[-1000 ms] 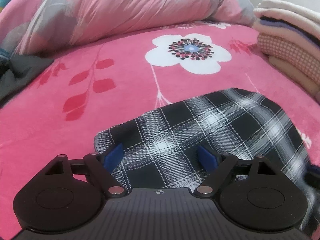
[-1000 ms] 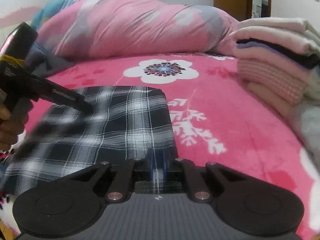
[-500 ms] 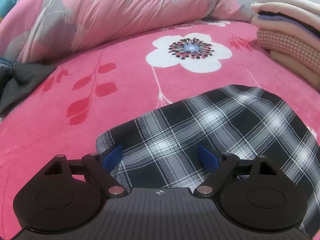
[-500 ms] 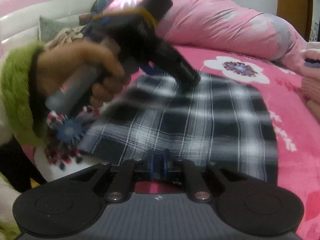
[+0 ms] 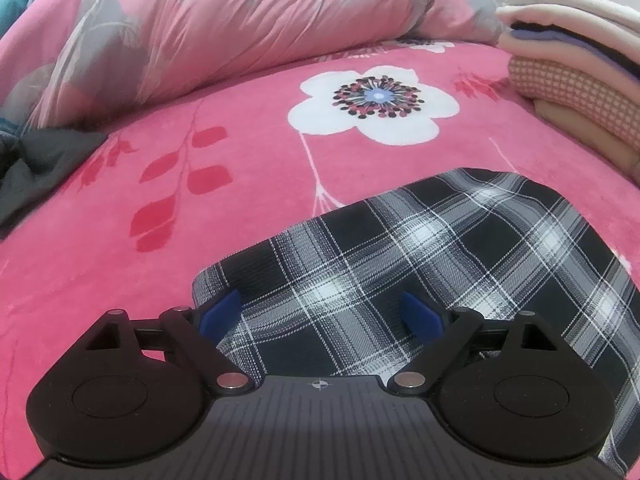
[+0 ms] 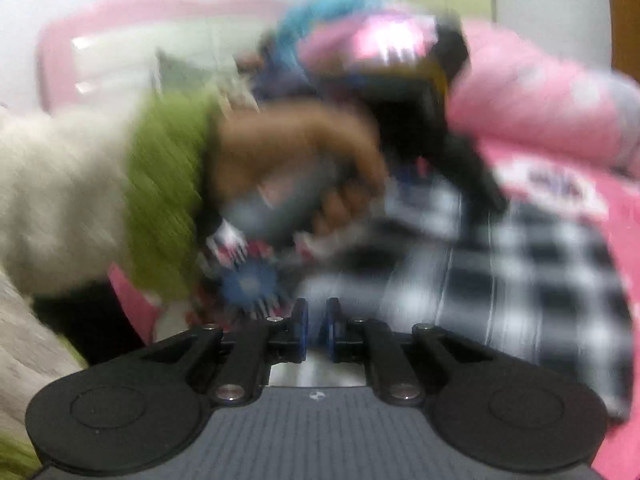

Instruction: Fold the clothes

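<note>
from my left wrist camera i see the left gripper point(image 5: 322, 314) hanging over the near corner of the black-and-white plaid garment point(image 5: 432, 264), its blue pads point(image 5: 221, 312) spread wide; the jaws have just been opening a little further, and the cloth lies flat under them, not pinched by either pad. the plaid garment is folded into a flat panel on the pink floral blanket point(image 5: 248, 200), with its far edge just short of the big white flower point(image 5: 370, 106) printed on the blanket. behind that flower a rumpled pink and grey quilt point(image 5: 224, 28) is heaped along the back, a dark grey cloth point(image 5: 44, 160) sits at the left edge, and a stack of folded clothes point(image 5: 576, 80) rises at the right, well apart from the plaid piece. my right wrist camera is badly smeared by motion. in it the right gripper point(image 6: 317, 330) has its blue pads nearly together, with only a thin slit between them; i can't make out any cloth caught in that slit, and the plaid garment point(image 6: 532, 280) lies ahead and to the right of the tips. across that view the person's left hand point(image 6: 296, 160), in a green cuff point(image 6: 168, 192) over a cream sleeve point(image 6: 60, 200), grips the handle of the other gripper, whose dark body reaches down to the plaid cloth.
</note>
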